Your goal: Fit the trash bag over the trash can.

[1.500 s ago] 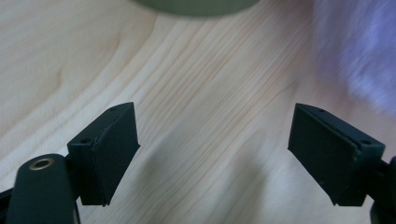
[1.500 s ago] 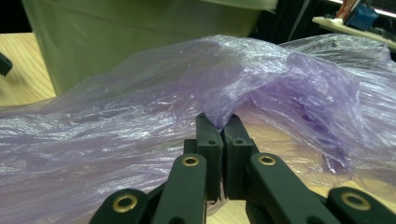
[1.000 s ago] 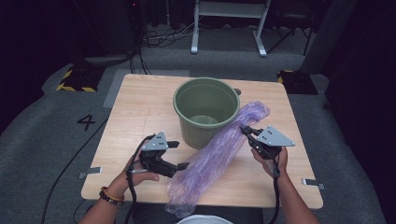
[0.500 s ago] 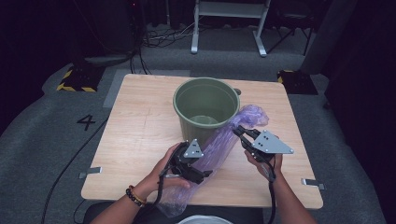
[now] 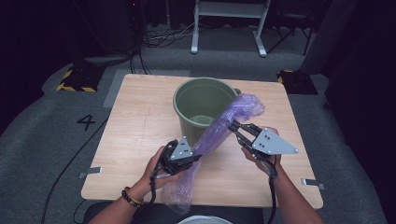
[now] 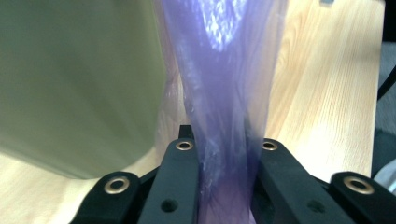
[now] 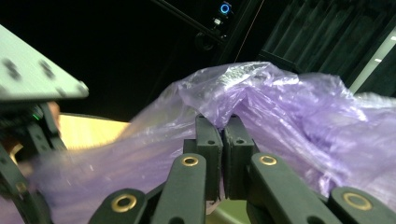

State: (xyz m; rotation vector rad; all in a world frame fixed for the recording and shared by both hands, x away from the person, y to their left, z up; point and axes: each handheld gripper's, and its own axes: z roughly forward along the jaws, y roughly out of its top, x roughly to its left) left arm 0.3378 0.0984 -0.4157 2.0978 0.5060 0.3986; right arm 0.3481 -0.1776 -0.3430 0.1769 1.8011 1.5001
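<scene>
A: Status of the hand-held grippers pls?

B: I see my left hand-held gripper [image 5: 195,158] near the front edge of the tabletop [image 5: 135,135]. Its jaws are part open, w/ a twisted length of the purple plastic bag [image 5: 219,135] running between them. In the left gripper view the bag [image 6: 229,116] fills the gap and touches both jaws, so it is grasped there, not tightly I think.

A: And the right one?

B: My right hand-held gripper [image 5: 235,127] is clenched on the bag higher up, just below its crumpled top end. In the right gripper view the two jaws are pressed nearly together and a fold of the film [image 7: 261,102] is pinched at the tips.

A: Where is the bag itself?

B: It is stretched diagonal between both grippers. The top end lies against the rim of the green bucket [image 5: 198,100], at the right side. The low end hangs over the front edge of the tabletop, approx. in front of the person. The bucket stands upright, center-back of the tabletop.
</scene>
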